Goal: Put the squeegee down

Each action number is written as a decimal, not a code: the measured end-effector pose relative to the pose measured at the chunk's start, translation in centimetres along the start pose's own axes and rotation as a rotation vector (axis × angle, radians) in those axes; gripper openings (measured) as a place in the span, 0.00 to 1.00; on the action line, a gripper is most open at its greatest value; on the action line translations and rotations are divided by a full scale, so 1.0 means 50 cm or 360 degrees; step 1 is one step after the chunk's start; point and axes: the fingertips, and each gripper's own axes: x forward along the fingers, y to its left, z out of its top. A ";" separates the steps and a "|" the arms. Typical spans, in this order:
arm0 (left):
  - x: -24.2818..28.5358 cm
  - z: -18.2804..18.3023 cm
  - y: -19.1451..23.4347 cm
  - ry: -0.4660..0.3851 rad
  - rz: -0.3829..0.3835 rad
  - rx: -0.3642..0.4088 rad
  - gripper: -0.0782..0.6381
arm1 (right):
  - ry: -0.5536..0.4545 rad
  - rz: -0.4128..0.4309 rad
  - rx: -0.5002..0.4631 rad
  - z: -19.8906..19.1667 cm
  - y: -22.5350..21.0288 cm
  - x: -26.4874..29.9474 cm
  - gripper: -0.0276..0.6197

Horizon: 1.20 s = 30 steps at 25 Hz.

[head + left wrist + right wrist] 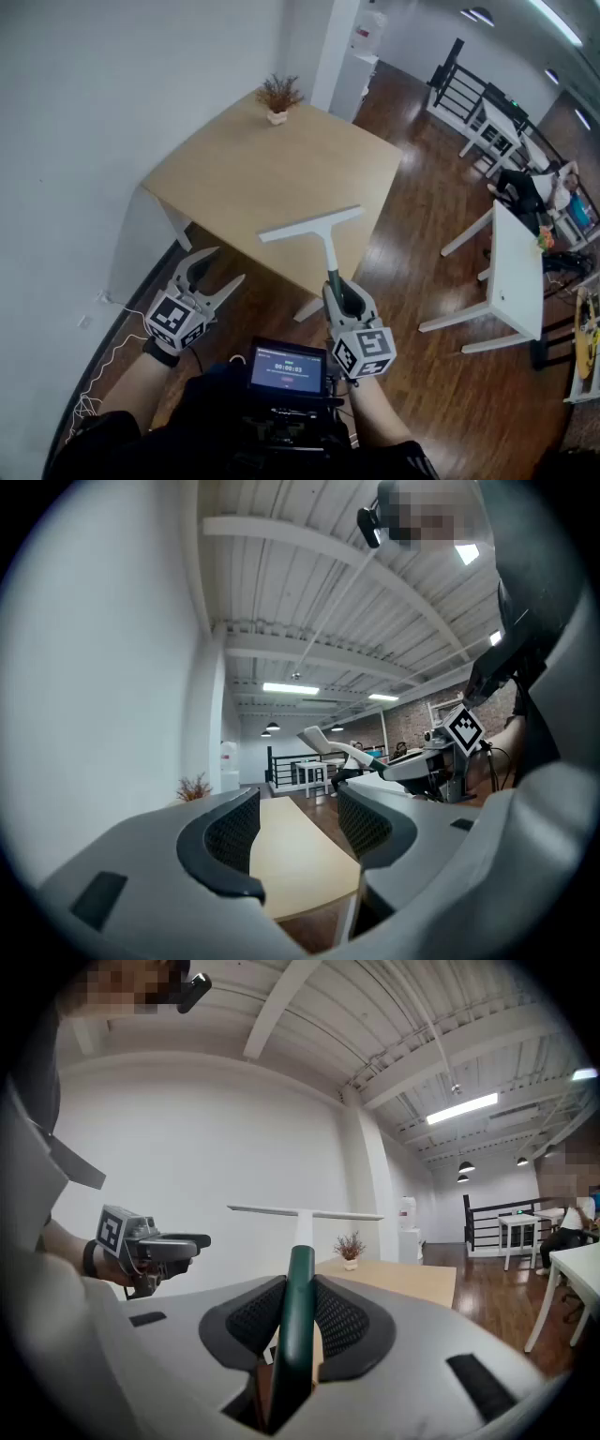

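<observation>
Down at the near edge of the head view, our own body is showing only as a dark shape cut off by the frame. A small lit screen (pixel 287 367) is sitting in front of it, its print too small to read. Inside the right gripper (pixel 341 294) the lower end of the squeegee (pixel 329 253) is disappearing between the pads, so we are seeing only the upper part of its dark green grip. Most of the legs of the light wooden table (pixel 262 169) are hiding under its top.

We are pinching the squeegee's handle firmly in the right gripper's jaws and holding it in the air over the near right part of the table, clear of the top. Its handle is running along the jaws, away from us and upward, from green grip to white shaft. The white blade bar is sitting crosswise at the far end, stretching left to right. Our left gripper (pixel 221 266) is hanging to the left, beside the table's near left edge, with its fingers spread wide and nothing between them.

A small potted plant (pixel 278 97) is standing at the table's far corner by the white wall (pixel 84 112). To the right we are looking at dark wood flooring (pixel 422 197), white tables (pixel 517 272) and a black railing (pixel 454 61) farther off.
</observation>
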 end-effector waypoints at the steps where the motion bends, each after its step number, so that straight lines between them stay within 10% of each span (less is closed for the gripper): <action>1: 0.002 -0.001 0.000 -0.0003 0.0013 0.0003 0.48 | 0.0004 0.0005 -0.0014 -0.003 -0.007 0.001 0.22; 14: 0.045 -0.048 0.101 0.0027 0.0148 -0.0005 0.48 | 0.0093 0.0124 -0.0167 -0.003 -0.052 0.145 0.22; 30: 0.268 -0.196 0.531 0.0199 0.0250 -0.0076 0.48 | 0.0292 0.0270 -0.0272 -0.033 -0.096 0.759 0.22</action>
